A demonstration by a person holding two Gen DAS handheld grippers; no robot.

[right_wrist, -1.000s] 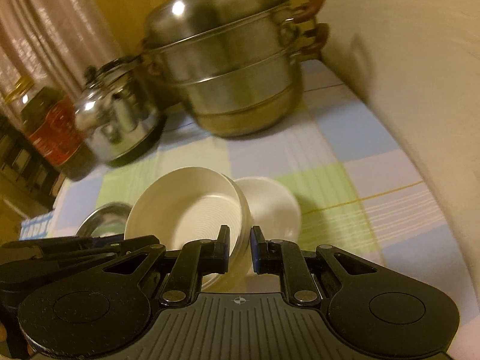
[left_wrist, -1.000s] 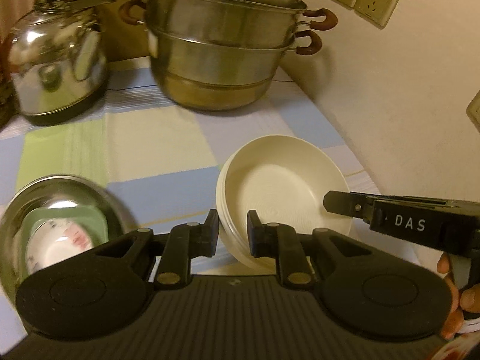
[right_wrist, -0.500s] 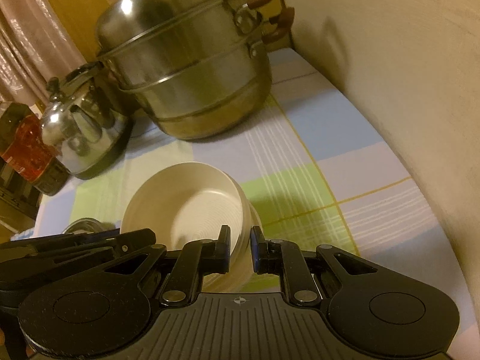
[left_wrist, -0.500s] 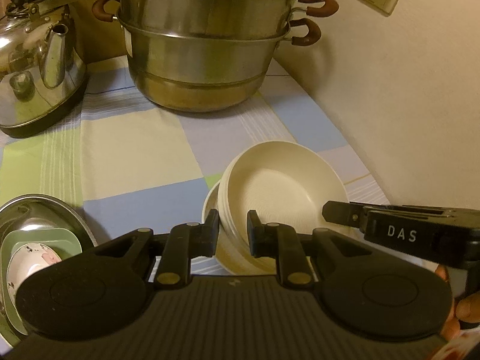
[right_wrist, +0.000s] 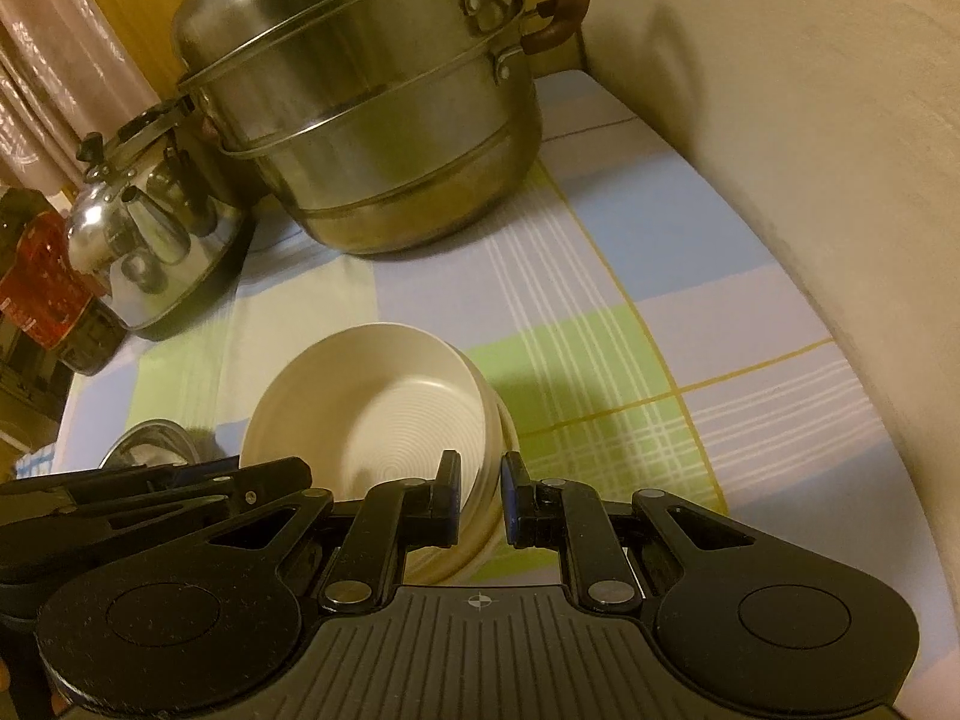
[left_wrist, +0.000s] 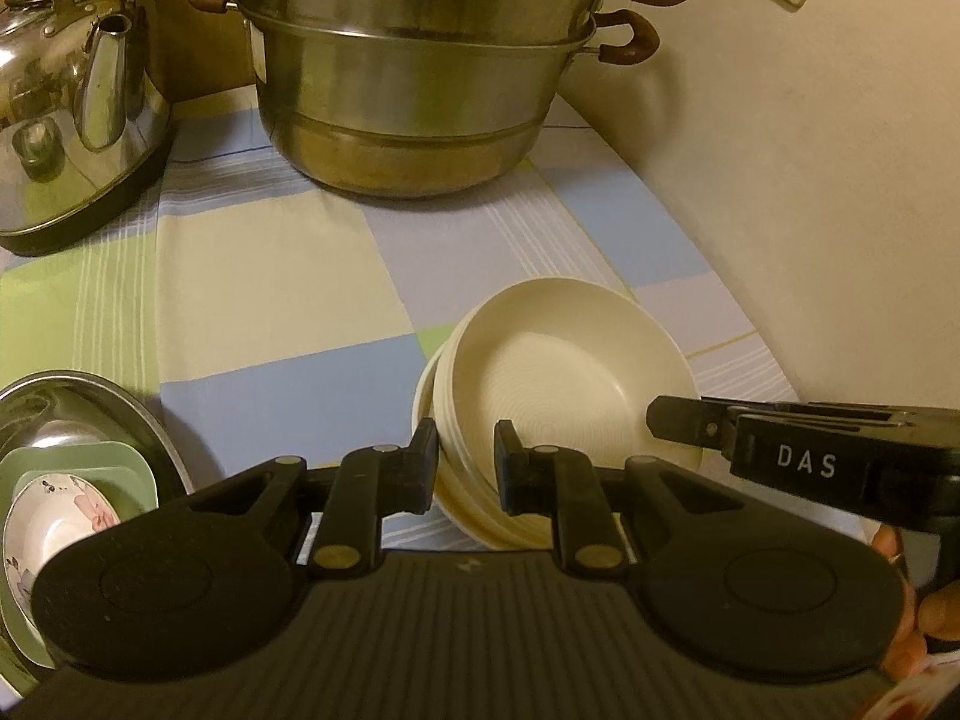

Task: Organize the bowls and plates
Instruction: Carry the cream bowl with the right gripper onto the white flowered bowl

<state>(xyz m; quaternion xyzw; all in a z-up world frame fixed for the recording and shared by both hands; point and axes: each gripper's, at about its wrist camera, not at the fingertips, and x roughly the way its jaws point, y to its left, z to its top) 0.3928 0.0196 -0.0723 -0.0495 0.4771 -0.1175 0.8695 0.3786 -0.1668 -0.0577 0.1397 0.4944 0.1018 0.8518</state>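
Cream bowls (left_wrist: 558,384): stacked and tilted on the checked cloth (left_wrist: 270,276), near its wall-side edge.
Left gripper (left_wrist: 465,459): fingers pinch the stack's near rim.
Right gripper (right_wrist: 482,492): fingers pinch the opposite rim.
Steamer pot (left_wrist: 420,60): far edge.
Kettle (left_wrist: 72,96): far left corner.

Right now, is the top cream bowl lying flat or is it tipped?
Tipped. The top bowl leans inside the bowl under it, its near rim raised between both grippers, left and right.
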